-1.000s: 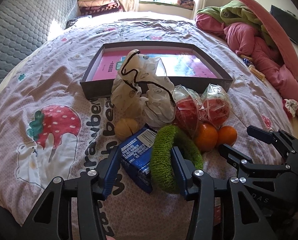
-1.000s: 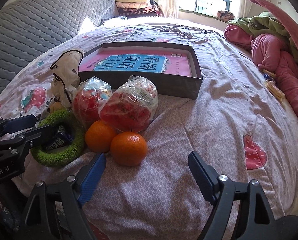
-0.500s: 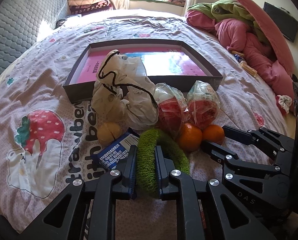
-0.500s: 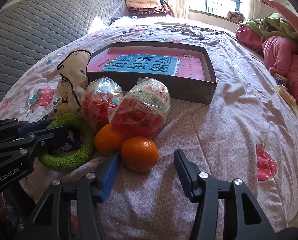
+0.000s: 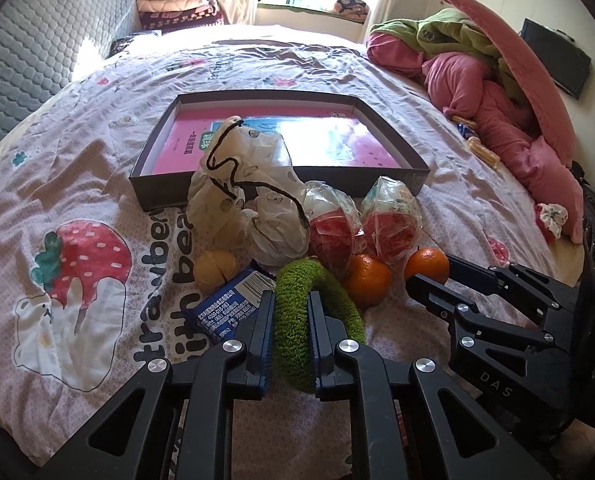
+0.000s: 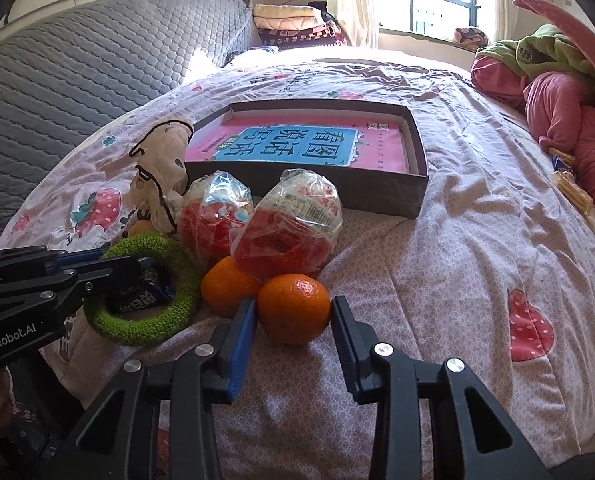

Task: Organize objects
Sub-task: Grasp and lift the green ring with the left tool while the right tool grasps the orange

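Now that both pairs of jaws have closed from wide open, the left gripper (image 5: 290, 334) pinches the green ring (image 5: 297, 312) and the right gripper (image 6: 293, 322) clamps the near orange (image 6: 294, 308); both lie on the bed (image 6: 457, 280), ready for the far box (image 6: 317, 190).

Bare quilt (image 6: 449, 280) right of the oranges; snack bags (image 6: 293, 228) (and tray (image 6: 413, 196)) block ahead.

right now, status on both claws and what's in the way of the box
Left claw shut on green ring. Right claw shut on front orange. Box open beyond. Two snack bags and drawstring pouch sit between.
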`<state>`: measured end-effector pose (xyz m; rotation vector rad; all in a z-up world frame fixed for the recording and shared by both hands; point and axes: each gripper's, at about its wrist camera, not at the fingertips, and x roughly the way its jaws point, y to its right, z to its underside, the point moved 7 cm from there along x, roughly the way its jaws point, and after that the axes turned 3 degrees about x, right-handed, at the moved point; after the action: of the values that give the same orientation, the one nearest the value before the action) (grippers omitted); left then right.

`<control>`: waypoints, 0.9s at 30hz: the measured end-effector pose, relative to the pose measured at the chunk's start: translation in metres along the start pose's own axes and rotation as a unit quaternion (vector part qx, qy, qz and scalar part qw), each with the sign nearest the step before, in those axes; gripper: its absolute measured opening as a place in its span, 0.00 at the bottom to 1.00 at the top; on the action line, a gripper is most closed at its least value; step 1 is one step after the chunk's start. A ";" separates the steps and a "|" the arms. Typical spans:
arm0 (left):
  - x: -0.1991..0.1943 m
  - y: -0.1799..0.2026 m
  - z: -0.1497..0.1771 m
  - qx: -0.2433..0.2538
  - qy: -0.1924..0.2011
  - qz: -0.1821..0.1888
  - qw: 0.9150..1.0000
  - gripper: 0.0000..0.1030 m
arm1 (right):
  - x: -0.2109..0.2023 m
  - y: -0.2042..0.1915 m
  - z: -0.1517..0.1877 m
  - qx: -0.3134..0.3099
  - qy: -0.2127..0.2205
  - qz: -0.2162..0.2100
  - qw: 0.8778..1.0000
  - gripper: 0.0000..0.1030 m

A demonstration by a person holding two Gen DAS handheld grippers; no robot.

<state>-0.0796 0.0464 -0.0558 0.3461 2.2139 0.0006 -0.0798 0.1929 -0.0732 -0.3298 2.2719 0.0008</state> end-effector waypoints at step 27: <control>-0.054 0.005 -0.037 0.024 0.103 -0.005 0.994 0.14 | -0.033 -0.014 -0.027 -0.037 0.082 0.007 0.996 0.37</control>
<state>-0.0755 0.0419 0.0090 0.3749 2.4224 -0.0243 -0.0760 0.1839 -0.0294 -0.3635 2.4421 0.0678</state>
